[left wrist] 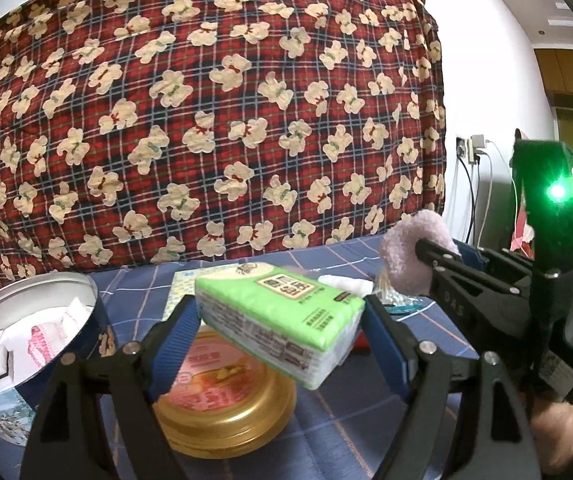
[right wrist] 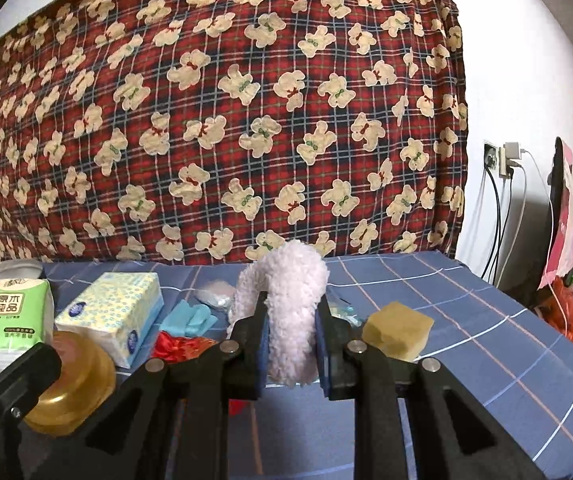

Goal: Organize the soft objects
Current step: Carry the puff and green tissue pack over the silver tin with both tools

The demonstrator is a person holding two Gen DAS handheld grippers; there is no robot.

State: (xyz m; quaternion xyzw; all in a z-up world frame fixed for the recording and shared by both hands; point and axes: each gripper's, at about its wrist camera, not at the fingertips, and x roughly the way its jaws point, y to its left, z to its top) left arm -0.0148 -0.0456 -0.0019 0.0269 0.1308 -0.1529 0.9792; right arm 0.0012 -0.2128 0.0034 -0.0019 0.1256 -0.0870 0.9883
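1. Left wrist view: left gripper point(left wrist: 280, 330) stands with its blue-padded fingers point(left wrist: 174, 344) spread wide and clamped on a green tissue pack point(left wrist: 282, 320), one pad at each end; the pack is lifted and tilted above a gold lid point(left wrist: 222, 404) lying on the blue checked cloth point(left wrist: 366, 420); an open round tin point(left wrist: 26, 340) with white packets inside sits at the left, just beside the lid; at the right the right gripper point(left wrist: 430, 258) comes in from the side, its fingers pinching a fluffy lilac ring point(left wrist: 410, 256); a hand point(left wrist: 558, 424) shows under its black body; a red bear-print quilt point(left wrist: 206, 120) fills the background.

2. Right wrist view: right gripper point(right wrist: 292, 344) has its fingers point(right wrist: 252, 344) drawn close together, gripping the fluffy lilac ring point(right wrist: 286, 308) held upright above the cloth point(right wrist: 486, 320); a yellow sponge block point(right wrist: 398, 330) lies just right of the fingers; at the left the green tissue pack point(right wrist: 8, 320) is seen end-on, held by the left gripper's finger point(right wrist: 14, 376); a yellow-and-white tissue pack point(right wrist: 114, 312), a turquoise cloth point(right wrist: 188, 318) and a red fabric piece point(right wrist: 178, 346) lie on the cloth between.
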